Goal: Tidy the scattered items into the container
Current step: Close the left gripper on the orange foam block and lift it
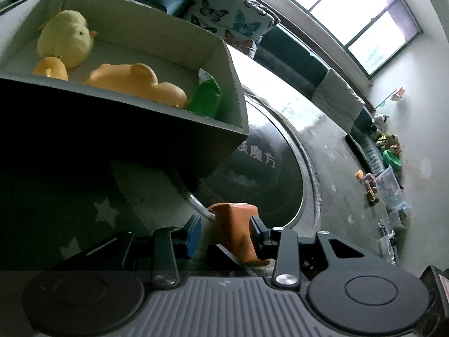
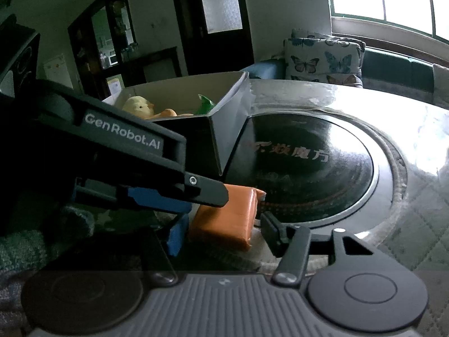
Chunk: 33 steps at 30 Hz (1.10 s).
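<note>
While clamped between left fingers [image 1: 193, 234], orange packet [image 1: 238, 233], box [image 1: 168, 129] beyond

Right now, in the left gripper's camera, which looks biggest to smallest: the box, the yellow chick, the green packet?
1. Box, by far the largest.
2. Yellow chick.
3. Green packet, though the box wall hides part of it, so its full size is unsure.
</note>
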### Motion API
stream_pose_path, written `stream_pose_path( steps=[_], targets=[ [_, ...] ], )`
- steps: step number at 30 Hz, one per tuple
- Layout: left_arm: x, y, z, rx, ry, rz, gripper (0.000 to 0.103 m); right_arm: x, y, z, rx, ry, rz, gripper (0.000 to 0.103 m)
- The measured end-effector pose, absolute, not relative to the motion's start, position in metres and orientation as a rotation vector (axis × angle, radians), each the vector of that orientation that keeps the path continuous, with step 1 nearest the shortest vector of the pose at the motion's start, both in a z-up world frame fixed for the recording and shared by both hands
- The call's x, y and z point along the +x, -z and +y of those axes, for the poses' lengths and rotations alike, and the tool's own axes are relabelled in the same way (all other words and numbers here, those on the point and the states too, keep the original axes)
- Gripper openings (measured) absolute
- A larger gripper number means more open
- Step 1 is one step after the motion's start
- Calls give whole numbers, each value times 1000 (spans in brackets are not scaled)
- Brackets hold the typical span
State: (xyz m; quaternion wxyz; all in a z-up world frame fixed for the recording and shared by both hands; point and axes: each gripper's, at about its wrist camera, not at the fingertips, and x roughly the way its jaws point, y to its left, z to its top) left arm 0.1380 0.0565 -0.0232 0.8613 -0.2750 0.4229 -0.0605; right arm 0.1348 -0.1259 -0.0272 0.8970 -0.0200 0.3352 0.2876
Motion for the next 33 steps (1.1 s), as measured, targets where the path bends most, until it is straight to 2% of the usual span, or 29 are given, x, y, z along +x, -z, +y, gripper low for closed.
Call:
stream_pose_path(
  steps=[8, 14, 33],
  targets=[
    [142, 25, 57, -591, 131, 881, 40, 136, 26, -126, -30, -598, 694, 48],
    [137, 24, 58, -597, 149, 878, 30, 132, 24, -127, -22, -608, 691, 46],
    [103, -14, 69, -539, 146, 762, 30, 112, -7, -114, -30, -673, 615, 45]
  ],
)
